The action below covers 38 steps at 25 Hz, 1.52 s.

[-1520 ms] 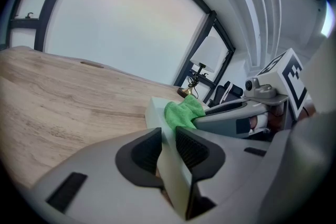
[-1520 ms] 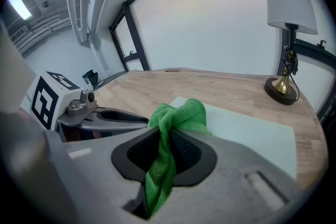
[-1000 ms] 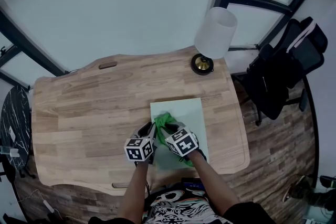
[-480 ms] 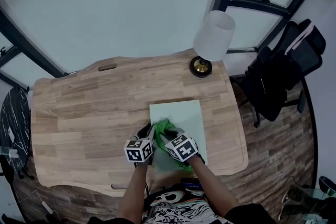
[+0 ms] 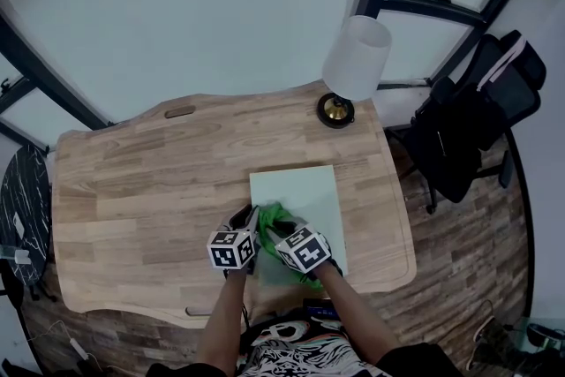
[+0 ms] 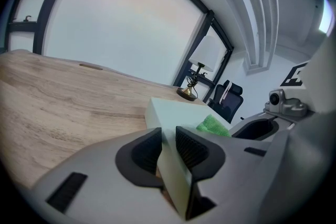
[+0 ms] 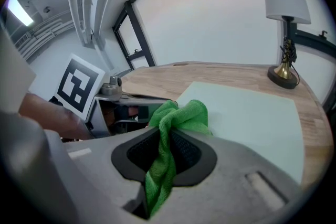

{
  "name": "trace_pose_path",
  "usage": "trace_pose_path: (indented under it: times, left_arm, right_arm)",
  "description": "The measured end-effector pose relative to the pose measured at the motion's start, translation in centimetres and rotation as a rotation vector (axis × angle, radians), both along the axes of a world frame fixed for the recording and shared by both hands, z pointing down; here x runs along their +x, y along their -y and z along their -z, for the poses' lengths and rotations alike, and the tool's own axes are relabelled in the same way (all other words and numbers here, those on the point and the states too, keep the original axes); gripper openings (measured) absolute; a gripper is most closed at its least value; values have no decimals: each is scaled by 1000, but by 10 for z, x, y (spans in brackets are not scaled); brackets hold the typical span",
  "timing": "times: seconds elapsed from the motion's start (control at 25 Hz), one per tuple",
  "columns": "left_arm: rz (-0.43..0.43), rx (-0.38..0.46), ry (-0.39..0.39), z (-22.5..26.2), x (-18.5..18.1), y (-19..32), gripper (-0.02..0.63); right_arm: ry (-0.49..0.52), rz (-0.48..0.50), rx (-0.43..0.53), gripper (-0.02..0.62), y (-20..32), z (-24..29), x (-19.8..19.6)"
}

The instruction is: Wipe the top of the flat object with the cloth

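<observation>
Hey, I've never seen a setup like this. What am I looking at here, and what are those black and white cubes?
No robot here: a person holds tongs in each hand, and the marker cubes are part of those tools. The head view comes from a camera on the person's head, looking down. The other two views come from cameras riding on each tool, looking along its jaws. On the light wooden table lies a pale green flat board, with a white-shaded lamp on a brass base behind it. The left tongs are clamped on the board's edge, probably to steady it. The right tongs pinch a bright green cloth over the board's top, for wiping.
</observation>
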<state>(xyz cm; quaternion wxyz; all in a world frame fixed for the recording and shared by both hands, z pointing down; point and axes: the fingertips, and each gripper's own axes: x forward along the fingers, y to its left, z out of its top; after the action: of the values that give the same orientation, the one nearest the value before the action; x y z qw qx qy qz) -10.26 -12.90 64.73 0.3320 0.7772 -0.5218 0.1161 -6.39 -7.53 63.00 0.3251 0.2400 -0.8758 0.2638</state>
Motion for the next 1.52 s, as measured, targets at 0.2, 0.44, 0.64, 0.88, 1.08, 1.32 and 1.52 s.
trace_pose_path:
  times: [0.2,0.44,0.64,0.88,1.08,1.32,1.52]
  left_arm:
    - [0,-1,6,-1,-1,0,84]
    - [-2,0,7,-1,-1,0,84]
    - [-1,-1,10,-1,-2,0,84]
    - [-2,3,15,-1,-2,1,84]
    - [-1,2,20,0,-2,1,84]
    - [-2,5,26,-1,-2,1,83]
    - [-3,6,26,-1,-2,1,83]
  right_arm:
    - [2,10,-4,62,-8,-1,-1]
    - [3,18,-5,63,-14,-1,-2]
    - [5,27,-12,62,-19,-1,-3]
    - [15,50,-28,63,-30,-1,-4]
    - [24,74,-45,63,-44,0,-4]
    - [28,102,-72,62,-62,0,-5]
    - [35,117,-103,62,-75,1,-5]
